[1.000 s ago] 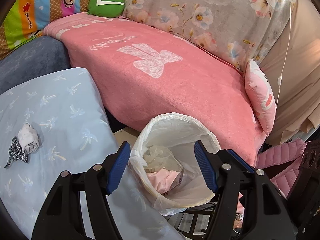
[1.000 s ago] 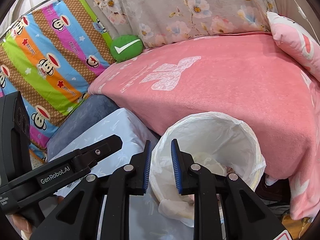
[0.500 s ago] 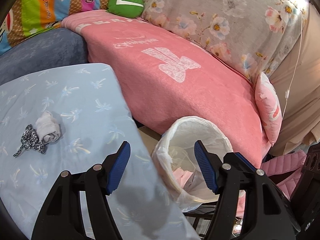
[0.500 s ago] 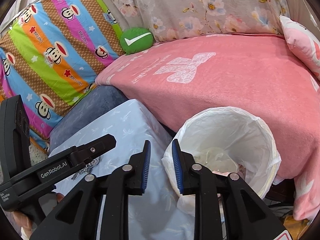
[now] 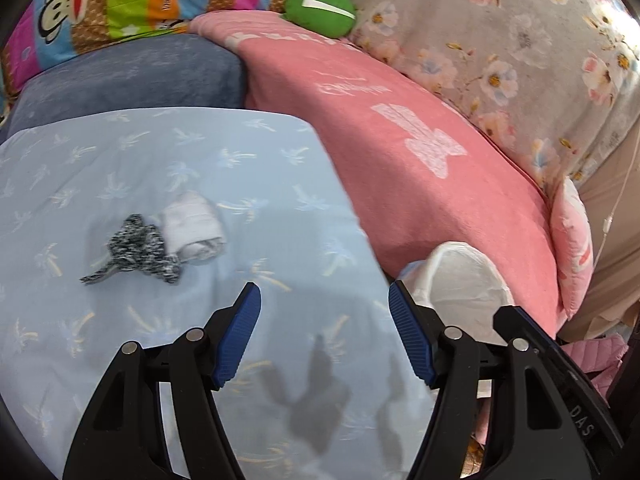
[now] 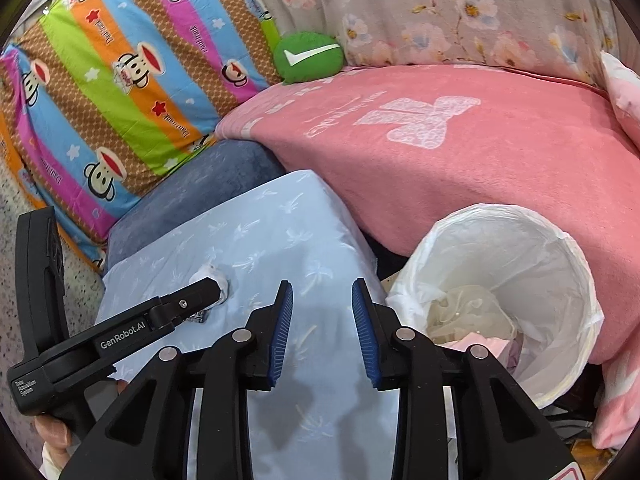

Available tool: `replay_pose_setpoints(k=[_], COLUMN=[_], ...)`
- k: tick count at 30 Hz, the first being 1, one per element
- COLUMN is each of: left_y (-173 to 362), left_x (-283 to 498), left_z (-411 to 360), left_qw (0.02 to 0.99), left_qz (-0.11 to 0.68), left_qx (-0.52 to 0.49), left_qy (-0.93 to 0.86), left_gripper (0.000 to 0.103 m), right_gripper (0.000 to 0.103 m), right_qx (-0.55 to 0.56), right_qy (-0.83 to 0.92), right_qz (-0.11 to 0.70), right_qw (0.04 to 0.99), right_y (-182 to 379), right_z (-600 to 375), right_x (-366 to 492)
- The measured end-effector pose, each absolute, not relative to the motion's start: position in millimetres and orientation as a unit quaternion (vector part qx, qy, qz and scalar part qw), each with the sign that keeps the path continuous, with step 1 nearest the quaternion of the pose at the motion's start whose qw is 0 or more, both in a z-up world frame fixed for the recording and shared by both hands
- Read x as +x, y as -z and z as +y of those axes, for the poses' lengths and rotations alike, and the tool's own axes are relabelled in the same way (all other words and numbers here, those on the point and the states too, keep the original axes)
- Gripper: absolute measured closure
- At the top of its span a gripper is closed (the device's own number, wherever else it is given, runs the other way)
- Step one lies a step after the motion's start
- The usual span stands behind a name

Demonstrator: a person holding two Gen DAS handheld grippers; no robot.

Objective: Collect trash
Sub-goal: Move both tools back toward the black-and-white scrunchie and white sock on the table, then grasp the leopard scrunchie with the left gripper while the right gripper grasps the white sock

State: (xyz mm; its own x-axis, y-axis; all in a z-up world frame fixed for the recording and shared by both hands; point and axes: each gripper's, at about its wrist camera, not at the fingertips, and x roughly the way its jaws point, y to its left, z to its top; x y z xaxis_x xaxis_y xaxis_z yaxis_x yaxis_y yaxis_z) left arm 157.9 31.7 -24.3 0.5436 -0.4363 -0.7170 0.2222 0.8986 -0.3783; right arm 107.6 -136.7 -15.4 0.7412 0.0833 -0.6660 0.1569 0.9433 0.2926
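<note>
Lying on pale blue palm-print cloth (image 5: 120, 184): crumpled white tissue wad (image 5: 194, 229) touching black-and-white speckled scrap (image 5: 134, 246), long axis running left-right. Beside: white-lined bin (image 6: 560, 264), pink blanket (image 5: 400, 152). Left gripper (image 5: 325, 330) spread, empty; right gripper (image 6: 322, 330) just been opening, empty.

A sofa draped in a pink blanket (image 6: 460, 168) with a pale bow motif fills the room's middle, its back covered by grey floral fabric (image 6: 460, 12). A round green cushion (image 6: 309, 56) bearing a white tick sits where the blanket meets a bright striped monkey-print cover (image 6: 120, 76). A blue-grey upholstered seat (image 5: 128, 76) adjoins a low surface under a light blue palm-print cloth (image 5: 120, 176). A small pink pillow (image 5: 572, 248) leans at the sofa's far end beside beige fabric (image 5: 616, 200). Speckled flooring (image 6: 10, 248) shows at one edge.
</note>
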Motion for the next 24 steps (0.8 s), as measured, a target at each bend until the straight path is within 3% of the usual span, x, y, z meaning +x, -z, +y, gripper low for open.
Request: replay_pose_setpoints(k=[8,24], left_y=[37,79], left_x=[161,192], left_z=[82,155], left_qw=[0.882,0.872], left_qz=[0.436,0.468], left_qx=[-0.123,-0.138], left_qy=[0.127,0.037], left_gripper=[0.027,0.026], right_gripper=[0.064,0.056], right_qx=[0.145,0.111], right_qy=[-0.006,-0.056], right_qz=[0.382,0.423], right_qw=[0.913,0.898], right_y=[28,67], right_z=[-92,-9], right_x=[127,189])
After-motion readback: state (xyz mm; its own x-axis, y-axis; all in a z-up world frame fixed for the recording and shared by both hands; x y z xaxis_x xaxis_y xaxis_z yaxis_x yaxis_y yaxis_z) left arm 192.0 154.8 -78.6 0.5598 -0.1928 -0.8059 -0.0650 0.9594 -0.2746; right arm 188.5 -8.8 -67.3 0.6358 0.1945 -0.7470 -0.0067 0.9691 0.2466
